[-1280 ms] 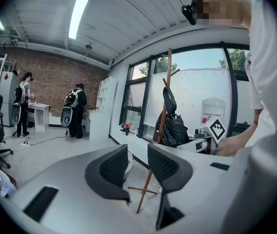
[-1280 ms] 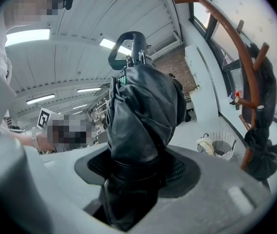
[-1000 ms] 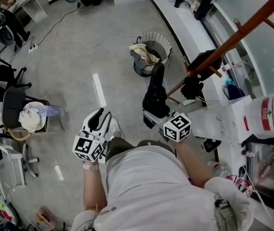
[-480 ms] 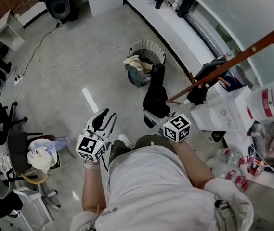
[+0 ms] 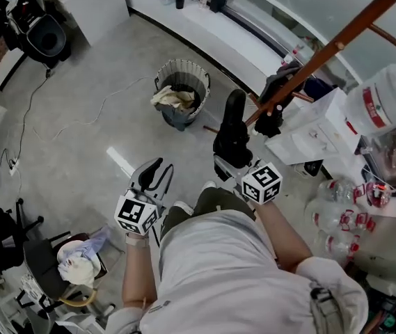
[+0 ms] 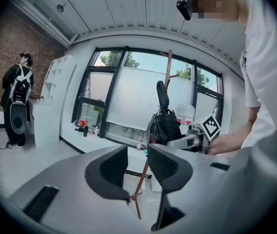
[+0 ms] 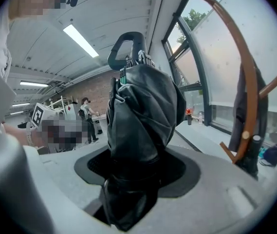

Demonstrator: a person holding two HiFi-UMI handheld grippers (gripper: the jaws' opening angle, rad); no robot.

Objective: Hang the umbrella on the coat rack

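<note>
A folded black umbrella stands upright in my right gripper, whose jaws are shut on its lower part. In the right gripper view the umbrella fills the centre, with its looped handle on top. The brown wooden coat rack slants up to the right just beyond the umbrella, and a dark garment hangs on it. The same coat rack stands to the right of the umbrella, pegs jutting out. My left gripper is open and holds nothing, well left of the umbrella; its jaws frame the rack's foot.
A wire waste basket with rags stands on the floor ahead. White boxes, a big water jug and bottles crowd the right side. A chair with cloth is at lower left. A person stands far off.
The whole view has swung round toward the coat rack. Both grippers turned with it; the umbrella now sits closer to the rack's pole, and the waste basket has slid left.
</note>
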